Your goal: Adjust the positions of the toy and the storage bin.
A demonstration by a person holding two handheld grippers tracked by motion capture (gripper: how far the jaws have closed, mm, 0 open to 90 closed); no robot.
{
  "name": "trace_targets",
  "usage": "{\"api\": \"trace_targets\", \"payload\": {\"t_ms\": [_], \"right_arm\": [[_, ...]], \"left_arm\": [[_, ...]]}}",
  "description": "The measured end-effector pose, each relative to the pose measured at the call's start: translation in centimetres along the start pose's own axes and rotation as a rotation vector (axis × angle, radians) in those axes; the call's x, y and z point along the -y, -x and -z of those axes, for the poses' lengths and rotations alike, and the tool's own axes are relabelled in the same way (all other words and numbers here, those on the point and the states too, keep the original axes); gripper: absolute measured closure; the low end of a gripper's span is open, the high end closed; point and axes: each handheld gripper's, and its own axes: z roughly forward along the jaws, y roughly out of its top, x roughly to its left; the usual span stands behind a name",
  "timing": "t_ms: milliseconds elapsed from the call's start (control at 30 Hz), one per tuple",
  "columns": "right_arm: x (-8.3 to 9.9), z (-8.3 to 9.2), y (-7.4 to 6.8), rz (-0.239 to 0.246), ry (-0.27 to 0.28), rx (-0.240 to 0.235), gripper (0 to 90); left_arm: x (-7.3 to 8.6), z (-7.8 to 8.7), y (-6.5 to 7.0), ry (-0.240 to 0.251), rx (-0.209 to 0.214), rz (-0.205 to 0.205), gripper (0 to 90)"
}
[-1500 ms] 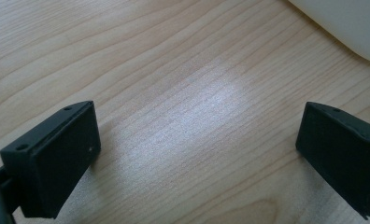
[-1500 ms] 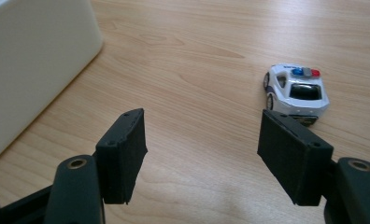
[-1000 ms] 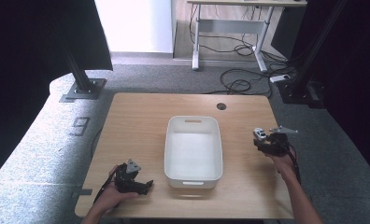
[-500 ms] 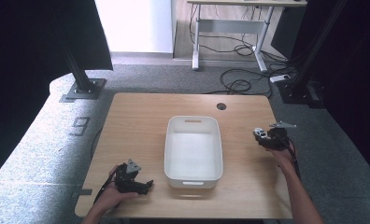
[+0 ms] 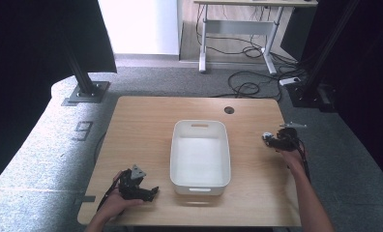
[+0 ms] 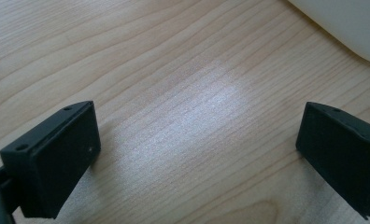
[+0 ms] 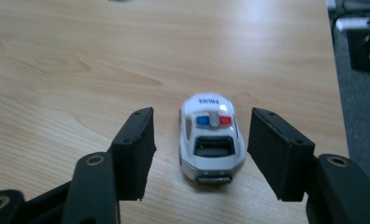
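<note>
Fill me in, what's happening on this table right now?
A person works two hand-held grippers at a wooden table. The right gripper straddles a toy police car; its jaws have just been closing but aren't touching it yet. The left gripper rests open near the empty white bin.

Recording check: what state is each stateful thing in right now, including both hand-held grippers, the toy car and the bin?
Right hand-held gripper: open, jaws have just been closing, either side of the car, not yet touching it.
Toy police car: upright on its wheels on the table, ungripped.
Left hand-held gripper: open wide, nothing between the jaws.
White bin: upright, empty.
</note>
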Motion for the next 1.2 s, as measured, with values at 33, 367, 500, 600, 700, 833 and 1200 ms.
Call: {"api": "trace_targets", "payload": {"t_ms": [33,367,500,600,700,833,1200], "right_arm": [[0.1,-0.2,0.1,-0.002,-0.004,0.000,40.8],[-0.2,-1.5,0.3,-0.021,-0.006,-0.002,41.4],[-0.5,-1.7,0.1,-0.028,-0.008,-0.003,41.5],[-0.5,-2.1,0.0,-0.030,-0.013,0.006,42.9],[-0.3,-2.3,0.1,-0.032,-0.024,0.021,43.8],[-0.1,-2.5,0.4,-0.059,-0.025,0.017,45.2],[0.2,-3.2,0.4,-0.079,-0.030,0.025,49.0]], "left_arm": [[0.0,0.0,0.0,0.000,0.000,0.000,0.0],[0.0,0.0,0.0,0.000,0.000,0.000,0.0],[0.0,0.0,0.0,0.000,0.000,0.000,0.0],[0.0,0.0,0.0,0.000,0.000,0.000,0.0],[0.0,0.0,0.0,0.000,0.000,0.000,0.0],[0.0,0.0,0.0,0.000,0.000,0.000,0.0],[0.0,0.0,0.0,0.000,-0.001,0.001,0.0]]}}
